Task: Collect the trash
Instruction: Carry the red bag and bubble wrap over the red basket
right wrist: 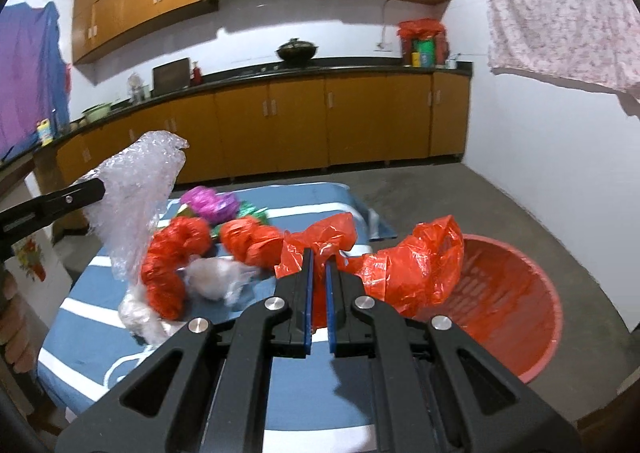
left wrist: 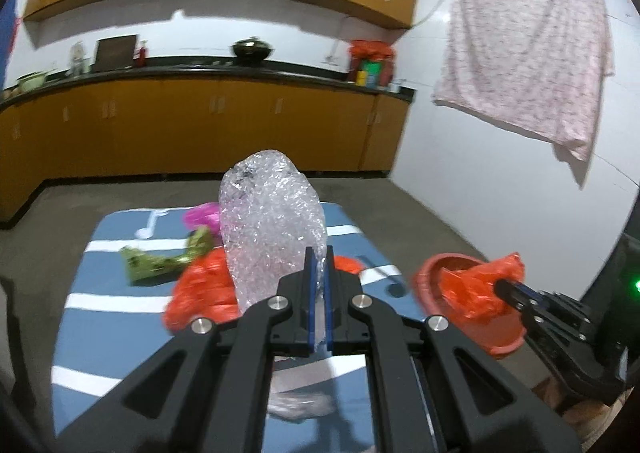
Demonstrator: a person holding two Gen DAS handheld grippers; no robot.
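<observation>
My left gripper (left wrist: 319,259) is shut on a sheet of clear bubble wrap (left wrist: 272,221) and holds it upright above the blue striped table (left wrist: 104,317); the wrap also shows in the right wrist view (right wrist: 136,189). My right gripper (right wrist: 318,259) is shut on a red plastic bag (right wrist: 416,265), held beside and partly over the red basin (right wrist: 516,293). In the left wrist view the bag (left wrist: 480,285) hangs over the basin (left wrist: 500,337). Crumpled red bags (right wrist: 176,261), a purple wad (right wrist: 208,203), a green wrapper (left wrist: 156,263) and a clear bag (right wrist: 216,277) lie on the table.
The basin stands on the grey floor right of the table. Orange kitchen cabinets (right wrist: 300,121) with a dark counter run along the back wall. A pink cloth (left wrist: 528,53) hangs on the white right wall.
</observation>
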